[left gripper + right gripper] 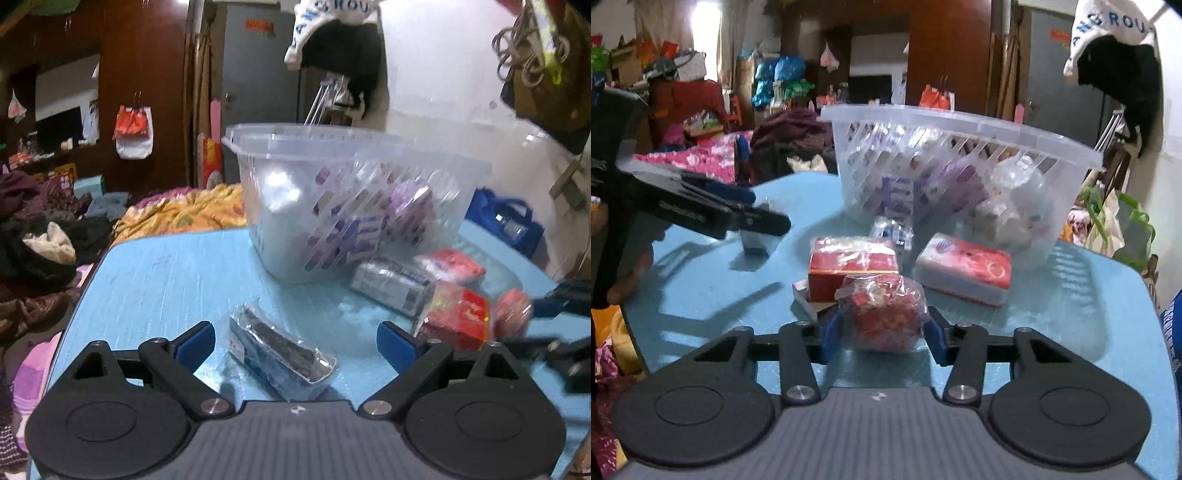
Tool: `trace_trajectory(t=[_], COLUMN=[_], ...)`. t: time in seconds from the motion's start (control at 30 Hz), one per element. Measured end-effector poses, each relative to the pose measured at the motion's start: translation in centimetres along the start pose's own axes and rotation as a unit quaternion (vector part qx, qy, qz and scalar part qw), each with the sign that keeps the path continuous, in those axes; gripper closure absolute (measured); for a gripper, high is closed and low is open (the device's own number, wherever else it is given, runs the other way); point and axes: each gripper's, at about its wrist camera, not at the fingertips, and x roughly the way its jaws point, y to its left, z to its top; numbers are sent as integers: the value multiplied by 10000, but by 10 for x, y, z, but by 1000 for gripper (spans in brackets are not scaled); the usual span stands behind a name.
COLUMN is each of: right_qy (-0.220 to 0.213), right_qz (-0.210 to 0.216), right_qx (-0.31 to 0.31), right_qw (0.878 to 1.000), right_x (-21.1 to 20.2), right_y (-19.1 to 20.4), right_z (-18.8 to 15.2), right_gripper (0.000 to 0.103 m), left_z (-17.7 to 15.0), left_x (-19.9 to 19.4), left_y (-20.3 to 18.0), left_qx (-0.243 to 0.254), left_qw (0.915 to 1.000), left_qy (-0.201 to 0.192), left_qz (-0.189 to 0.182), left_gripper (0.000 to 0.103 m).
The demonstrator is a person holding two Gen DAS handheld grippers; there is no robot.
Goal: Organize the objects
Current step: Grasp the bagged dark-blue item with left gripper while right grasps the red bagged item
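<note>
A light blue table (pixel 1071 295) holds a clear slotted plastic basket (pixel 960 122) with purple packets inside. In front of it lie a red and white pack (pixel 964 271) and a red box (pixel 849 264). The right gripper (pixel 882 334) is clenched on a round red wrapped bundle (pixel 882 314), its blue pads pressing both sides. The left gripper (pixel 295 345) stands wide and released, with a dark wrapped packet (pixel 280 350) lying on the table between its fingers, untouched.
</note>
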Motion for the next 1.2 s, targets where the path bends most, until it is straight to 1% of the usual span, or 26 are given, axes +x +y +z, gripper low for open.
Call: trace_trajectory(t=[0.03,0.07,0.1,0.13,0.17,0.2,0.27,0.3,0.37,0.43,0.53,0.6,0.67,0.77,0.87,1.2], right_qy=[-85,-173,-242,-276,-298,-294,-263,-302,-408,-445,-547,-658,-708,-774,-769,-836], right_qz=[-5,19,-13,-81,-121,-65,243,280,137,58,-100,-195,-223,-275,-217,-250], right_qx=[95,190,273,332,443,539,690,730,714,669,676,702,717,752,858,833], right_qw=[9999,9997,9993,9990,9985,9981,9970,9965,9965,9967,9962,9952,9947,9938,9931,9927], right_x=[-3,-6,-8,-7,-6,-5,-1,-3,-6,-7,-9,-12,-14,-14,-13,-14], right_y=[-5,-10,-15,-19,-25,-29,-36,-37,-35,-32,-31,-32,-31,-33,-37,-36], right_z=[0,0,0,2,3,4,2,1,0,-1,-2,-4,-4,-5,-5,-6], right_gripper=[52,52,52,52,52,52,52,52,52,52,52,52,52,52,52,52], left_z=[1,1,2,1,1,1,0,-1,-3,-2,0,3,5,5,4,4], left_x=[3,6,9,12,13,12,9,7,1,1,3,5,7,6,4,1], left_y=[-2,-3,-5,-6,-6,-5,-8,-10,-21,-35,-48,-43,-36,-28,-30,-24], left_qx=[19,41,85,111,123,120,205,276,504,708,870,666,436,216,218,125], left_qw=[9999,9997,9991,9987,9987,9989,9990,9992,9987,9970,9950,9956,9967,9959,9953,9948], left_qy=[79,164,245,362,412,383,326,253,30,-5,-100,-120,-148,-190,-295,-447], left_qz=[84,189,328,346,288,244,221,134,-62,-316,-482,-654,-669,-856,-898,-908], left_gripper=[11,24,33,51,57,58,59,59,59,59,59,59,59,59,58,58])
